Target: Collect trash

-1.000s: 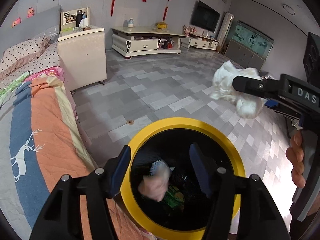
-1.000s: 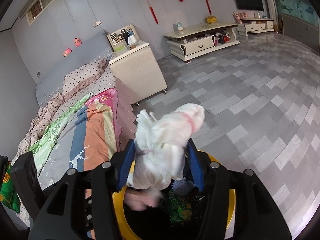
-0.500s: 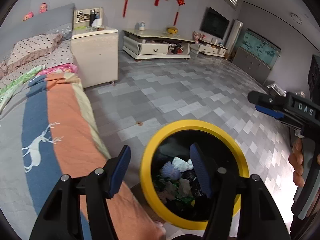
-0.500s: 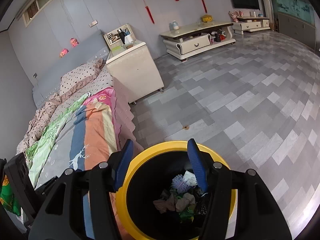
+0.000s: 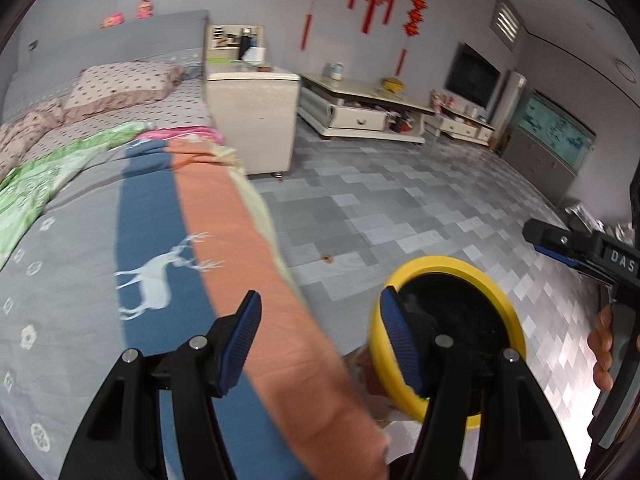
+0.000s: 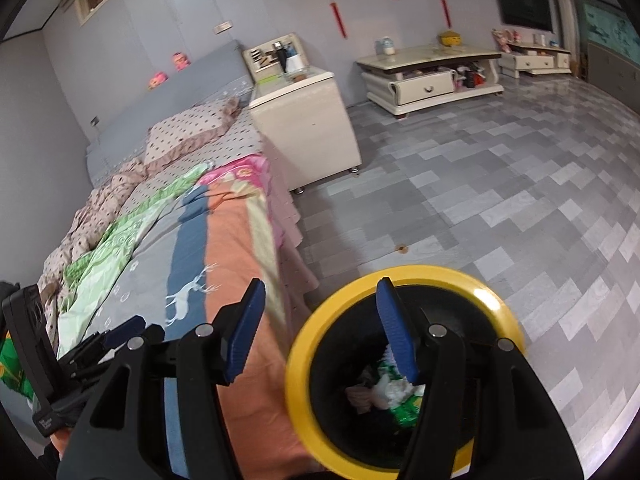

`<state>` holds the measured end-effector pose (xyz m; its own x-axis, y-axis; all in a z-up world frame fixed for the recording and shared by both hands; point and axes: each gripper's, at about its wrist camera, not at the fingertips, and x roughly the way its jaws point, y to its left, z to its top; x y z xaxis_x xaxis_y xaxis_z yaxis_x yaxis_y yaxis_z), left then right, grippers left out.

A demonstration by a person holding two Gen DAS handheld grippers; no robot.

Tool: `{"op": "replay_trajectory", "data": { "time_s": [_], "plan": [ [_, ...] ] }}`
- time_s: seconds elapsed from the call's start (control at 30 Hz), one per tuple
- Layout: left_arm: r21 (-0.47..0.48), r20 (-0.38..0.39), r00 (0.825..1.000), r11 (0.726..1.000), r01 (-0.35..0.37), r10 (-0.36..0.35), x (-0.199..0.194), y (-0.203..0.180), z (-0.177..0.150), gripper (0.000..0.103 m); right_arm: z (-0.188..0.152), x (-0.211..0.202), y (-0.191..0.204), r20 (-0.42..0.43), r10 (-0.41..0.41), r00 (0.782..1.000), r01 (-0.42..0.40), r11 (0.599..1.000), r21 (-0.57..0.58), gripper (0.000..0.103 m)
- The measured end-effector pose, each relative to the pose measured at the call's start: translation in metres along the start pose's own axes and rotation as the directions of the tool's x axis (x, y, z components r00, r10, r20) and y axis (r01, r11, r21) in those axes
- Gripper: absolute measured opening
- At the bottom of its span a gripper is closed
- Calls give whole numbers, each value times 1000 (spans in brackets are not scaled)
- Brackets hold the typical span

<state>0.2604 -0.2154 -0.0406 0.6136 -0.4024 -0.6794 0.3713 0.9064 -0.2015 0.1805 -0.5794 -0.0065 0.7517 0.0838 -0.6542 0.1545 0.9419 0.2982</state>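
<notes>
We hold both the left gripper (image 5: 320, 344) and right gripper (image 6: 320, 330) agape and empty beside the yellow-rimmed black bin (image 6: 308, 344). Crumpled white tissue and wrappers (image 6: 390, 394) lie inside it. No further trash visible on the striped bedspread (image 5: 160, 240) beyond.

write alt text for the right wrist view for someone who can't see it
The right gripper, empty with jaws apart, hangs over a yellow-rimmed black bin holding crumpled white trash. A bed with a striped deer-print blanket lies left; grey tiled floor stretches right.
</notes>
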Motion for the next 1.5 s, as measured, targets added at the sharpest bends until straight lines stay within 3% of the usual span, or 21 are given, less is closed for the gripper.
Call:
{"op": "replay_trajectory", "data": {
  "time_s": [0.4, 0.83, 1.03, 1.23, 1.5],
  "plan": [
    [-97, 35, 990, 986, -135, 139, -56, 91, -20, 59, -26, 29, 110, -65, 124, 990, -131, 986, -107, 56],
    [-239, 18, 966, 940, -245, 256, -99, 187, -72, 59, -77, 66, 213, -179, 204, 962, -239, 950, -200, 56],
    [-293, 1, 958, 916, -274, 287, -106, 219, -106, 59, -111, 85, 242, -231, 226, 946, -278, 934, -225, 60],
    [-314, -22, 944, 894, -318, 328, -112, 242, -138, 63, -136, 94, 256, -234, 223, 946, -280, 926, -251, 65],
    [-362, -41, 949, 881, -304, 311, -111, 258, -164, 63, -158, 113, 258, -251, 209, 945, -270, 932, -241, 66]
  ]
}}
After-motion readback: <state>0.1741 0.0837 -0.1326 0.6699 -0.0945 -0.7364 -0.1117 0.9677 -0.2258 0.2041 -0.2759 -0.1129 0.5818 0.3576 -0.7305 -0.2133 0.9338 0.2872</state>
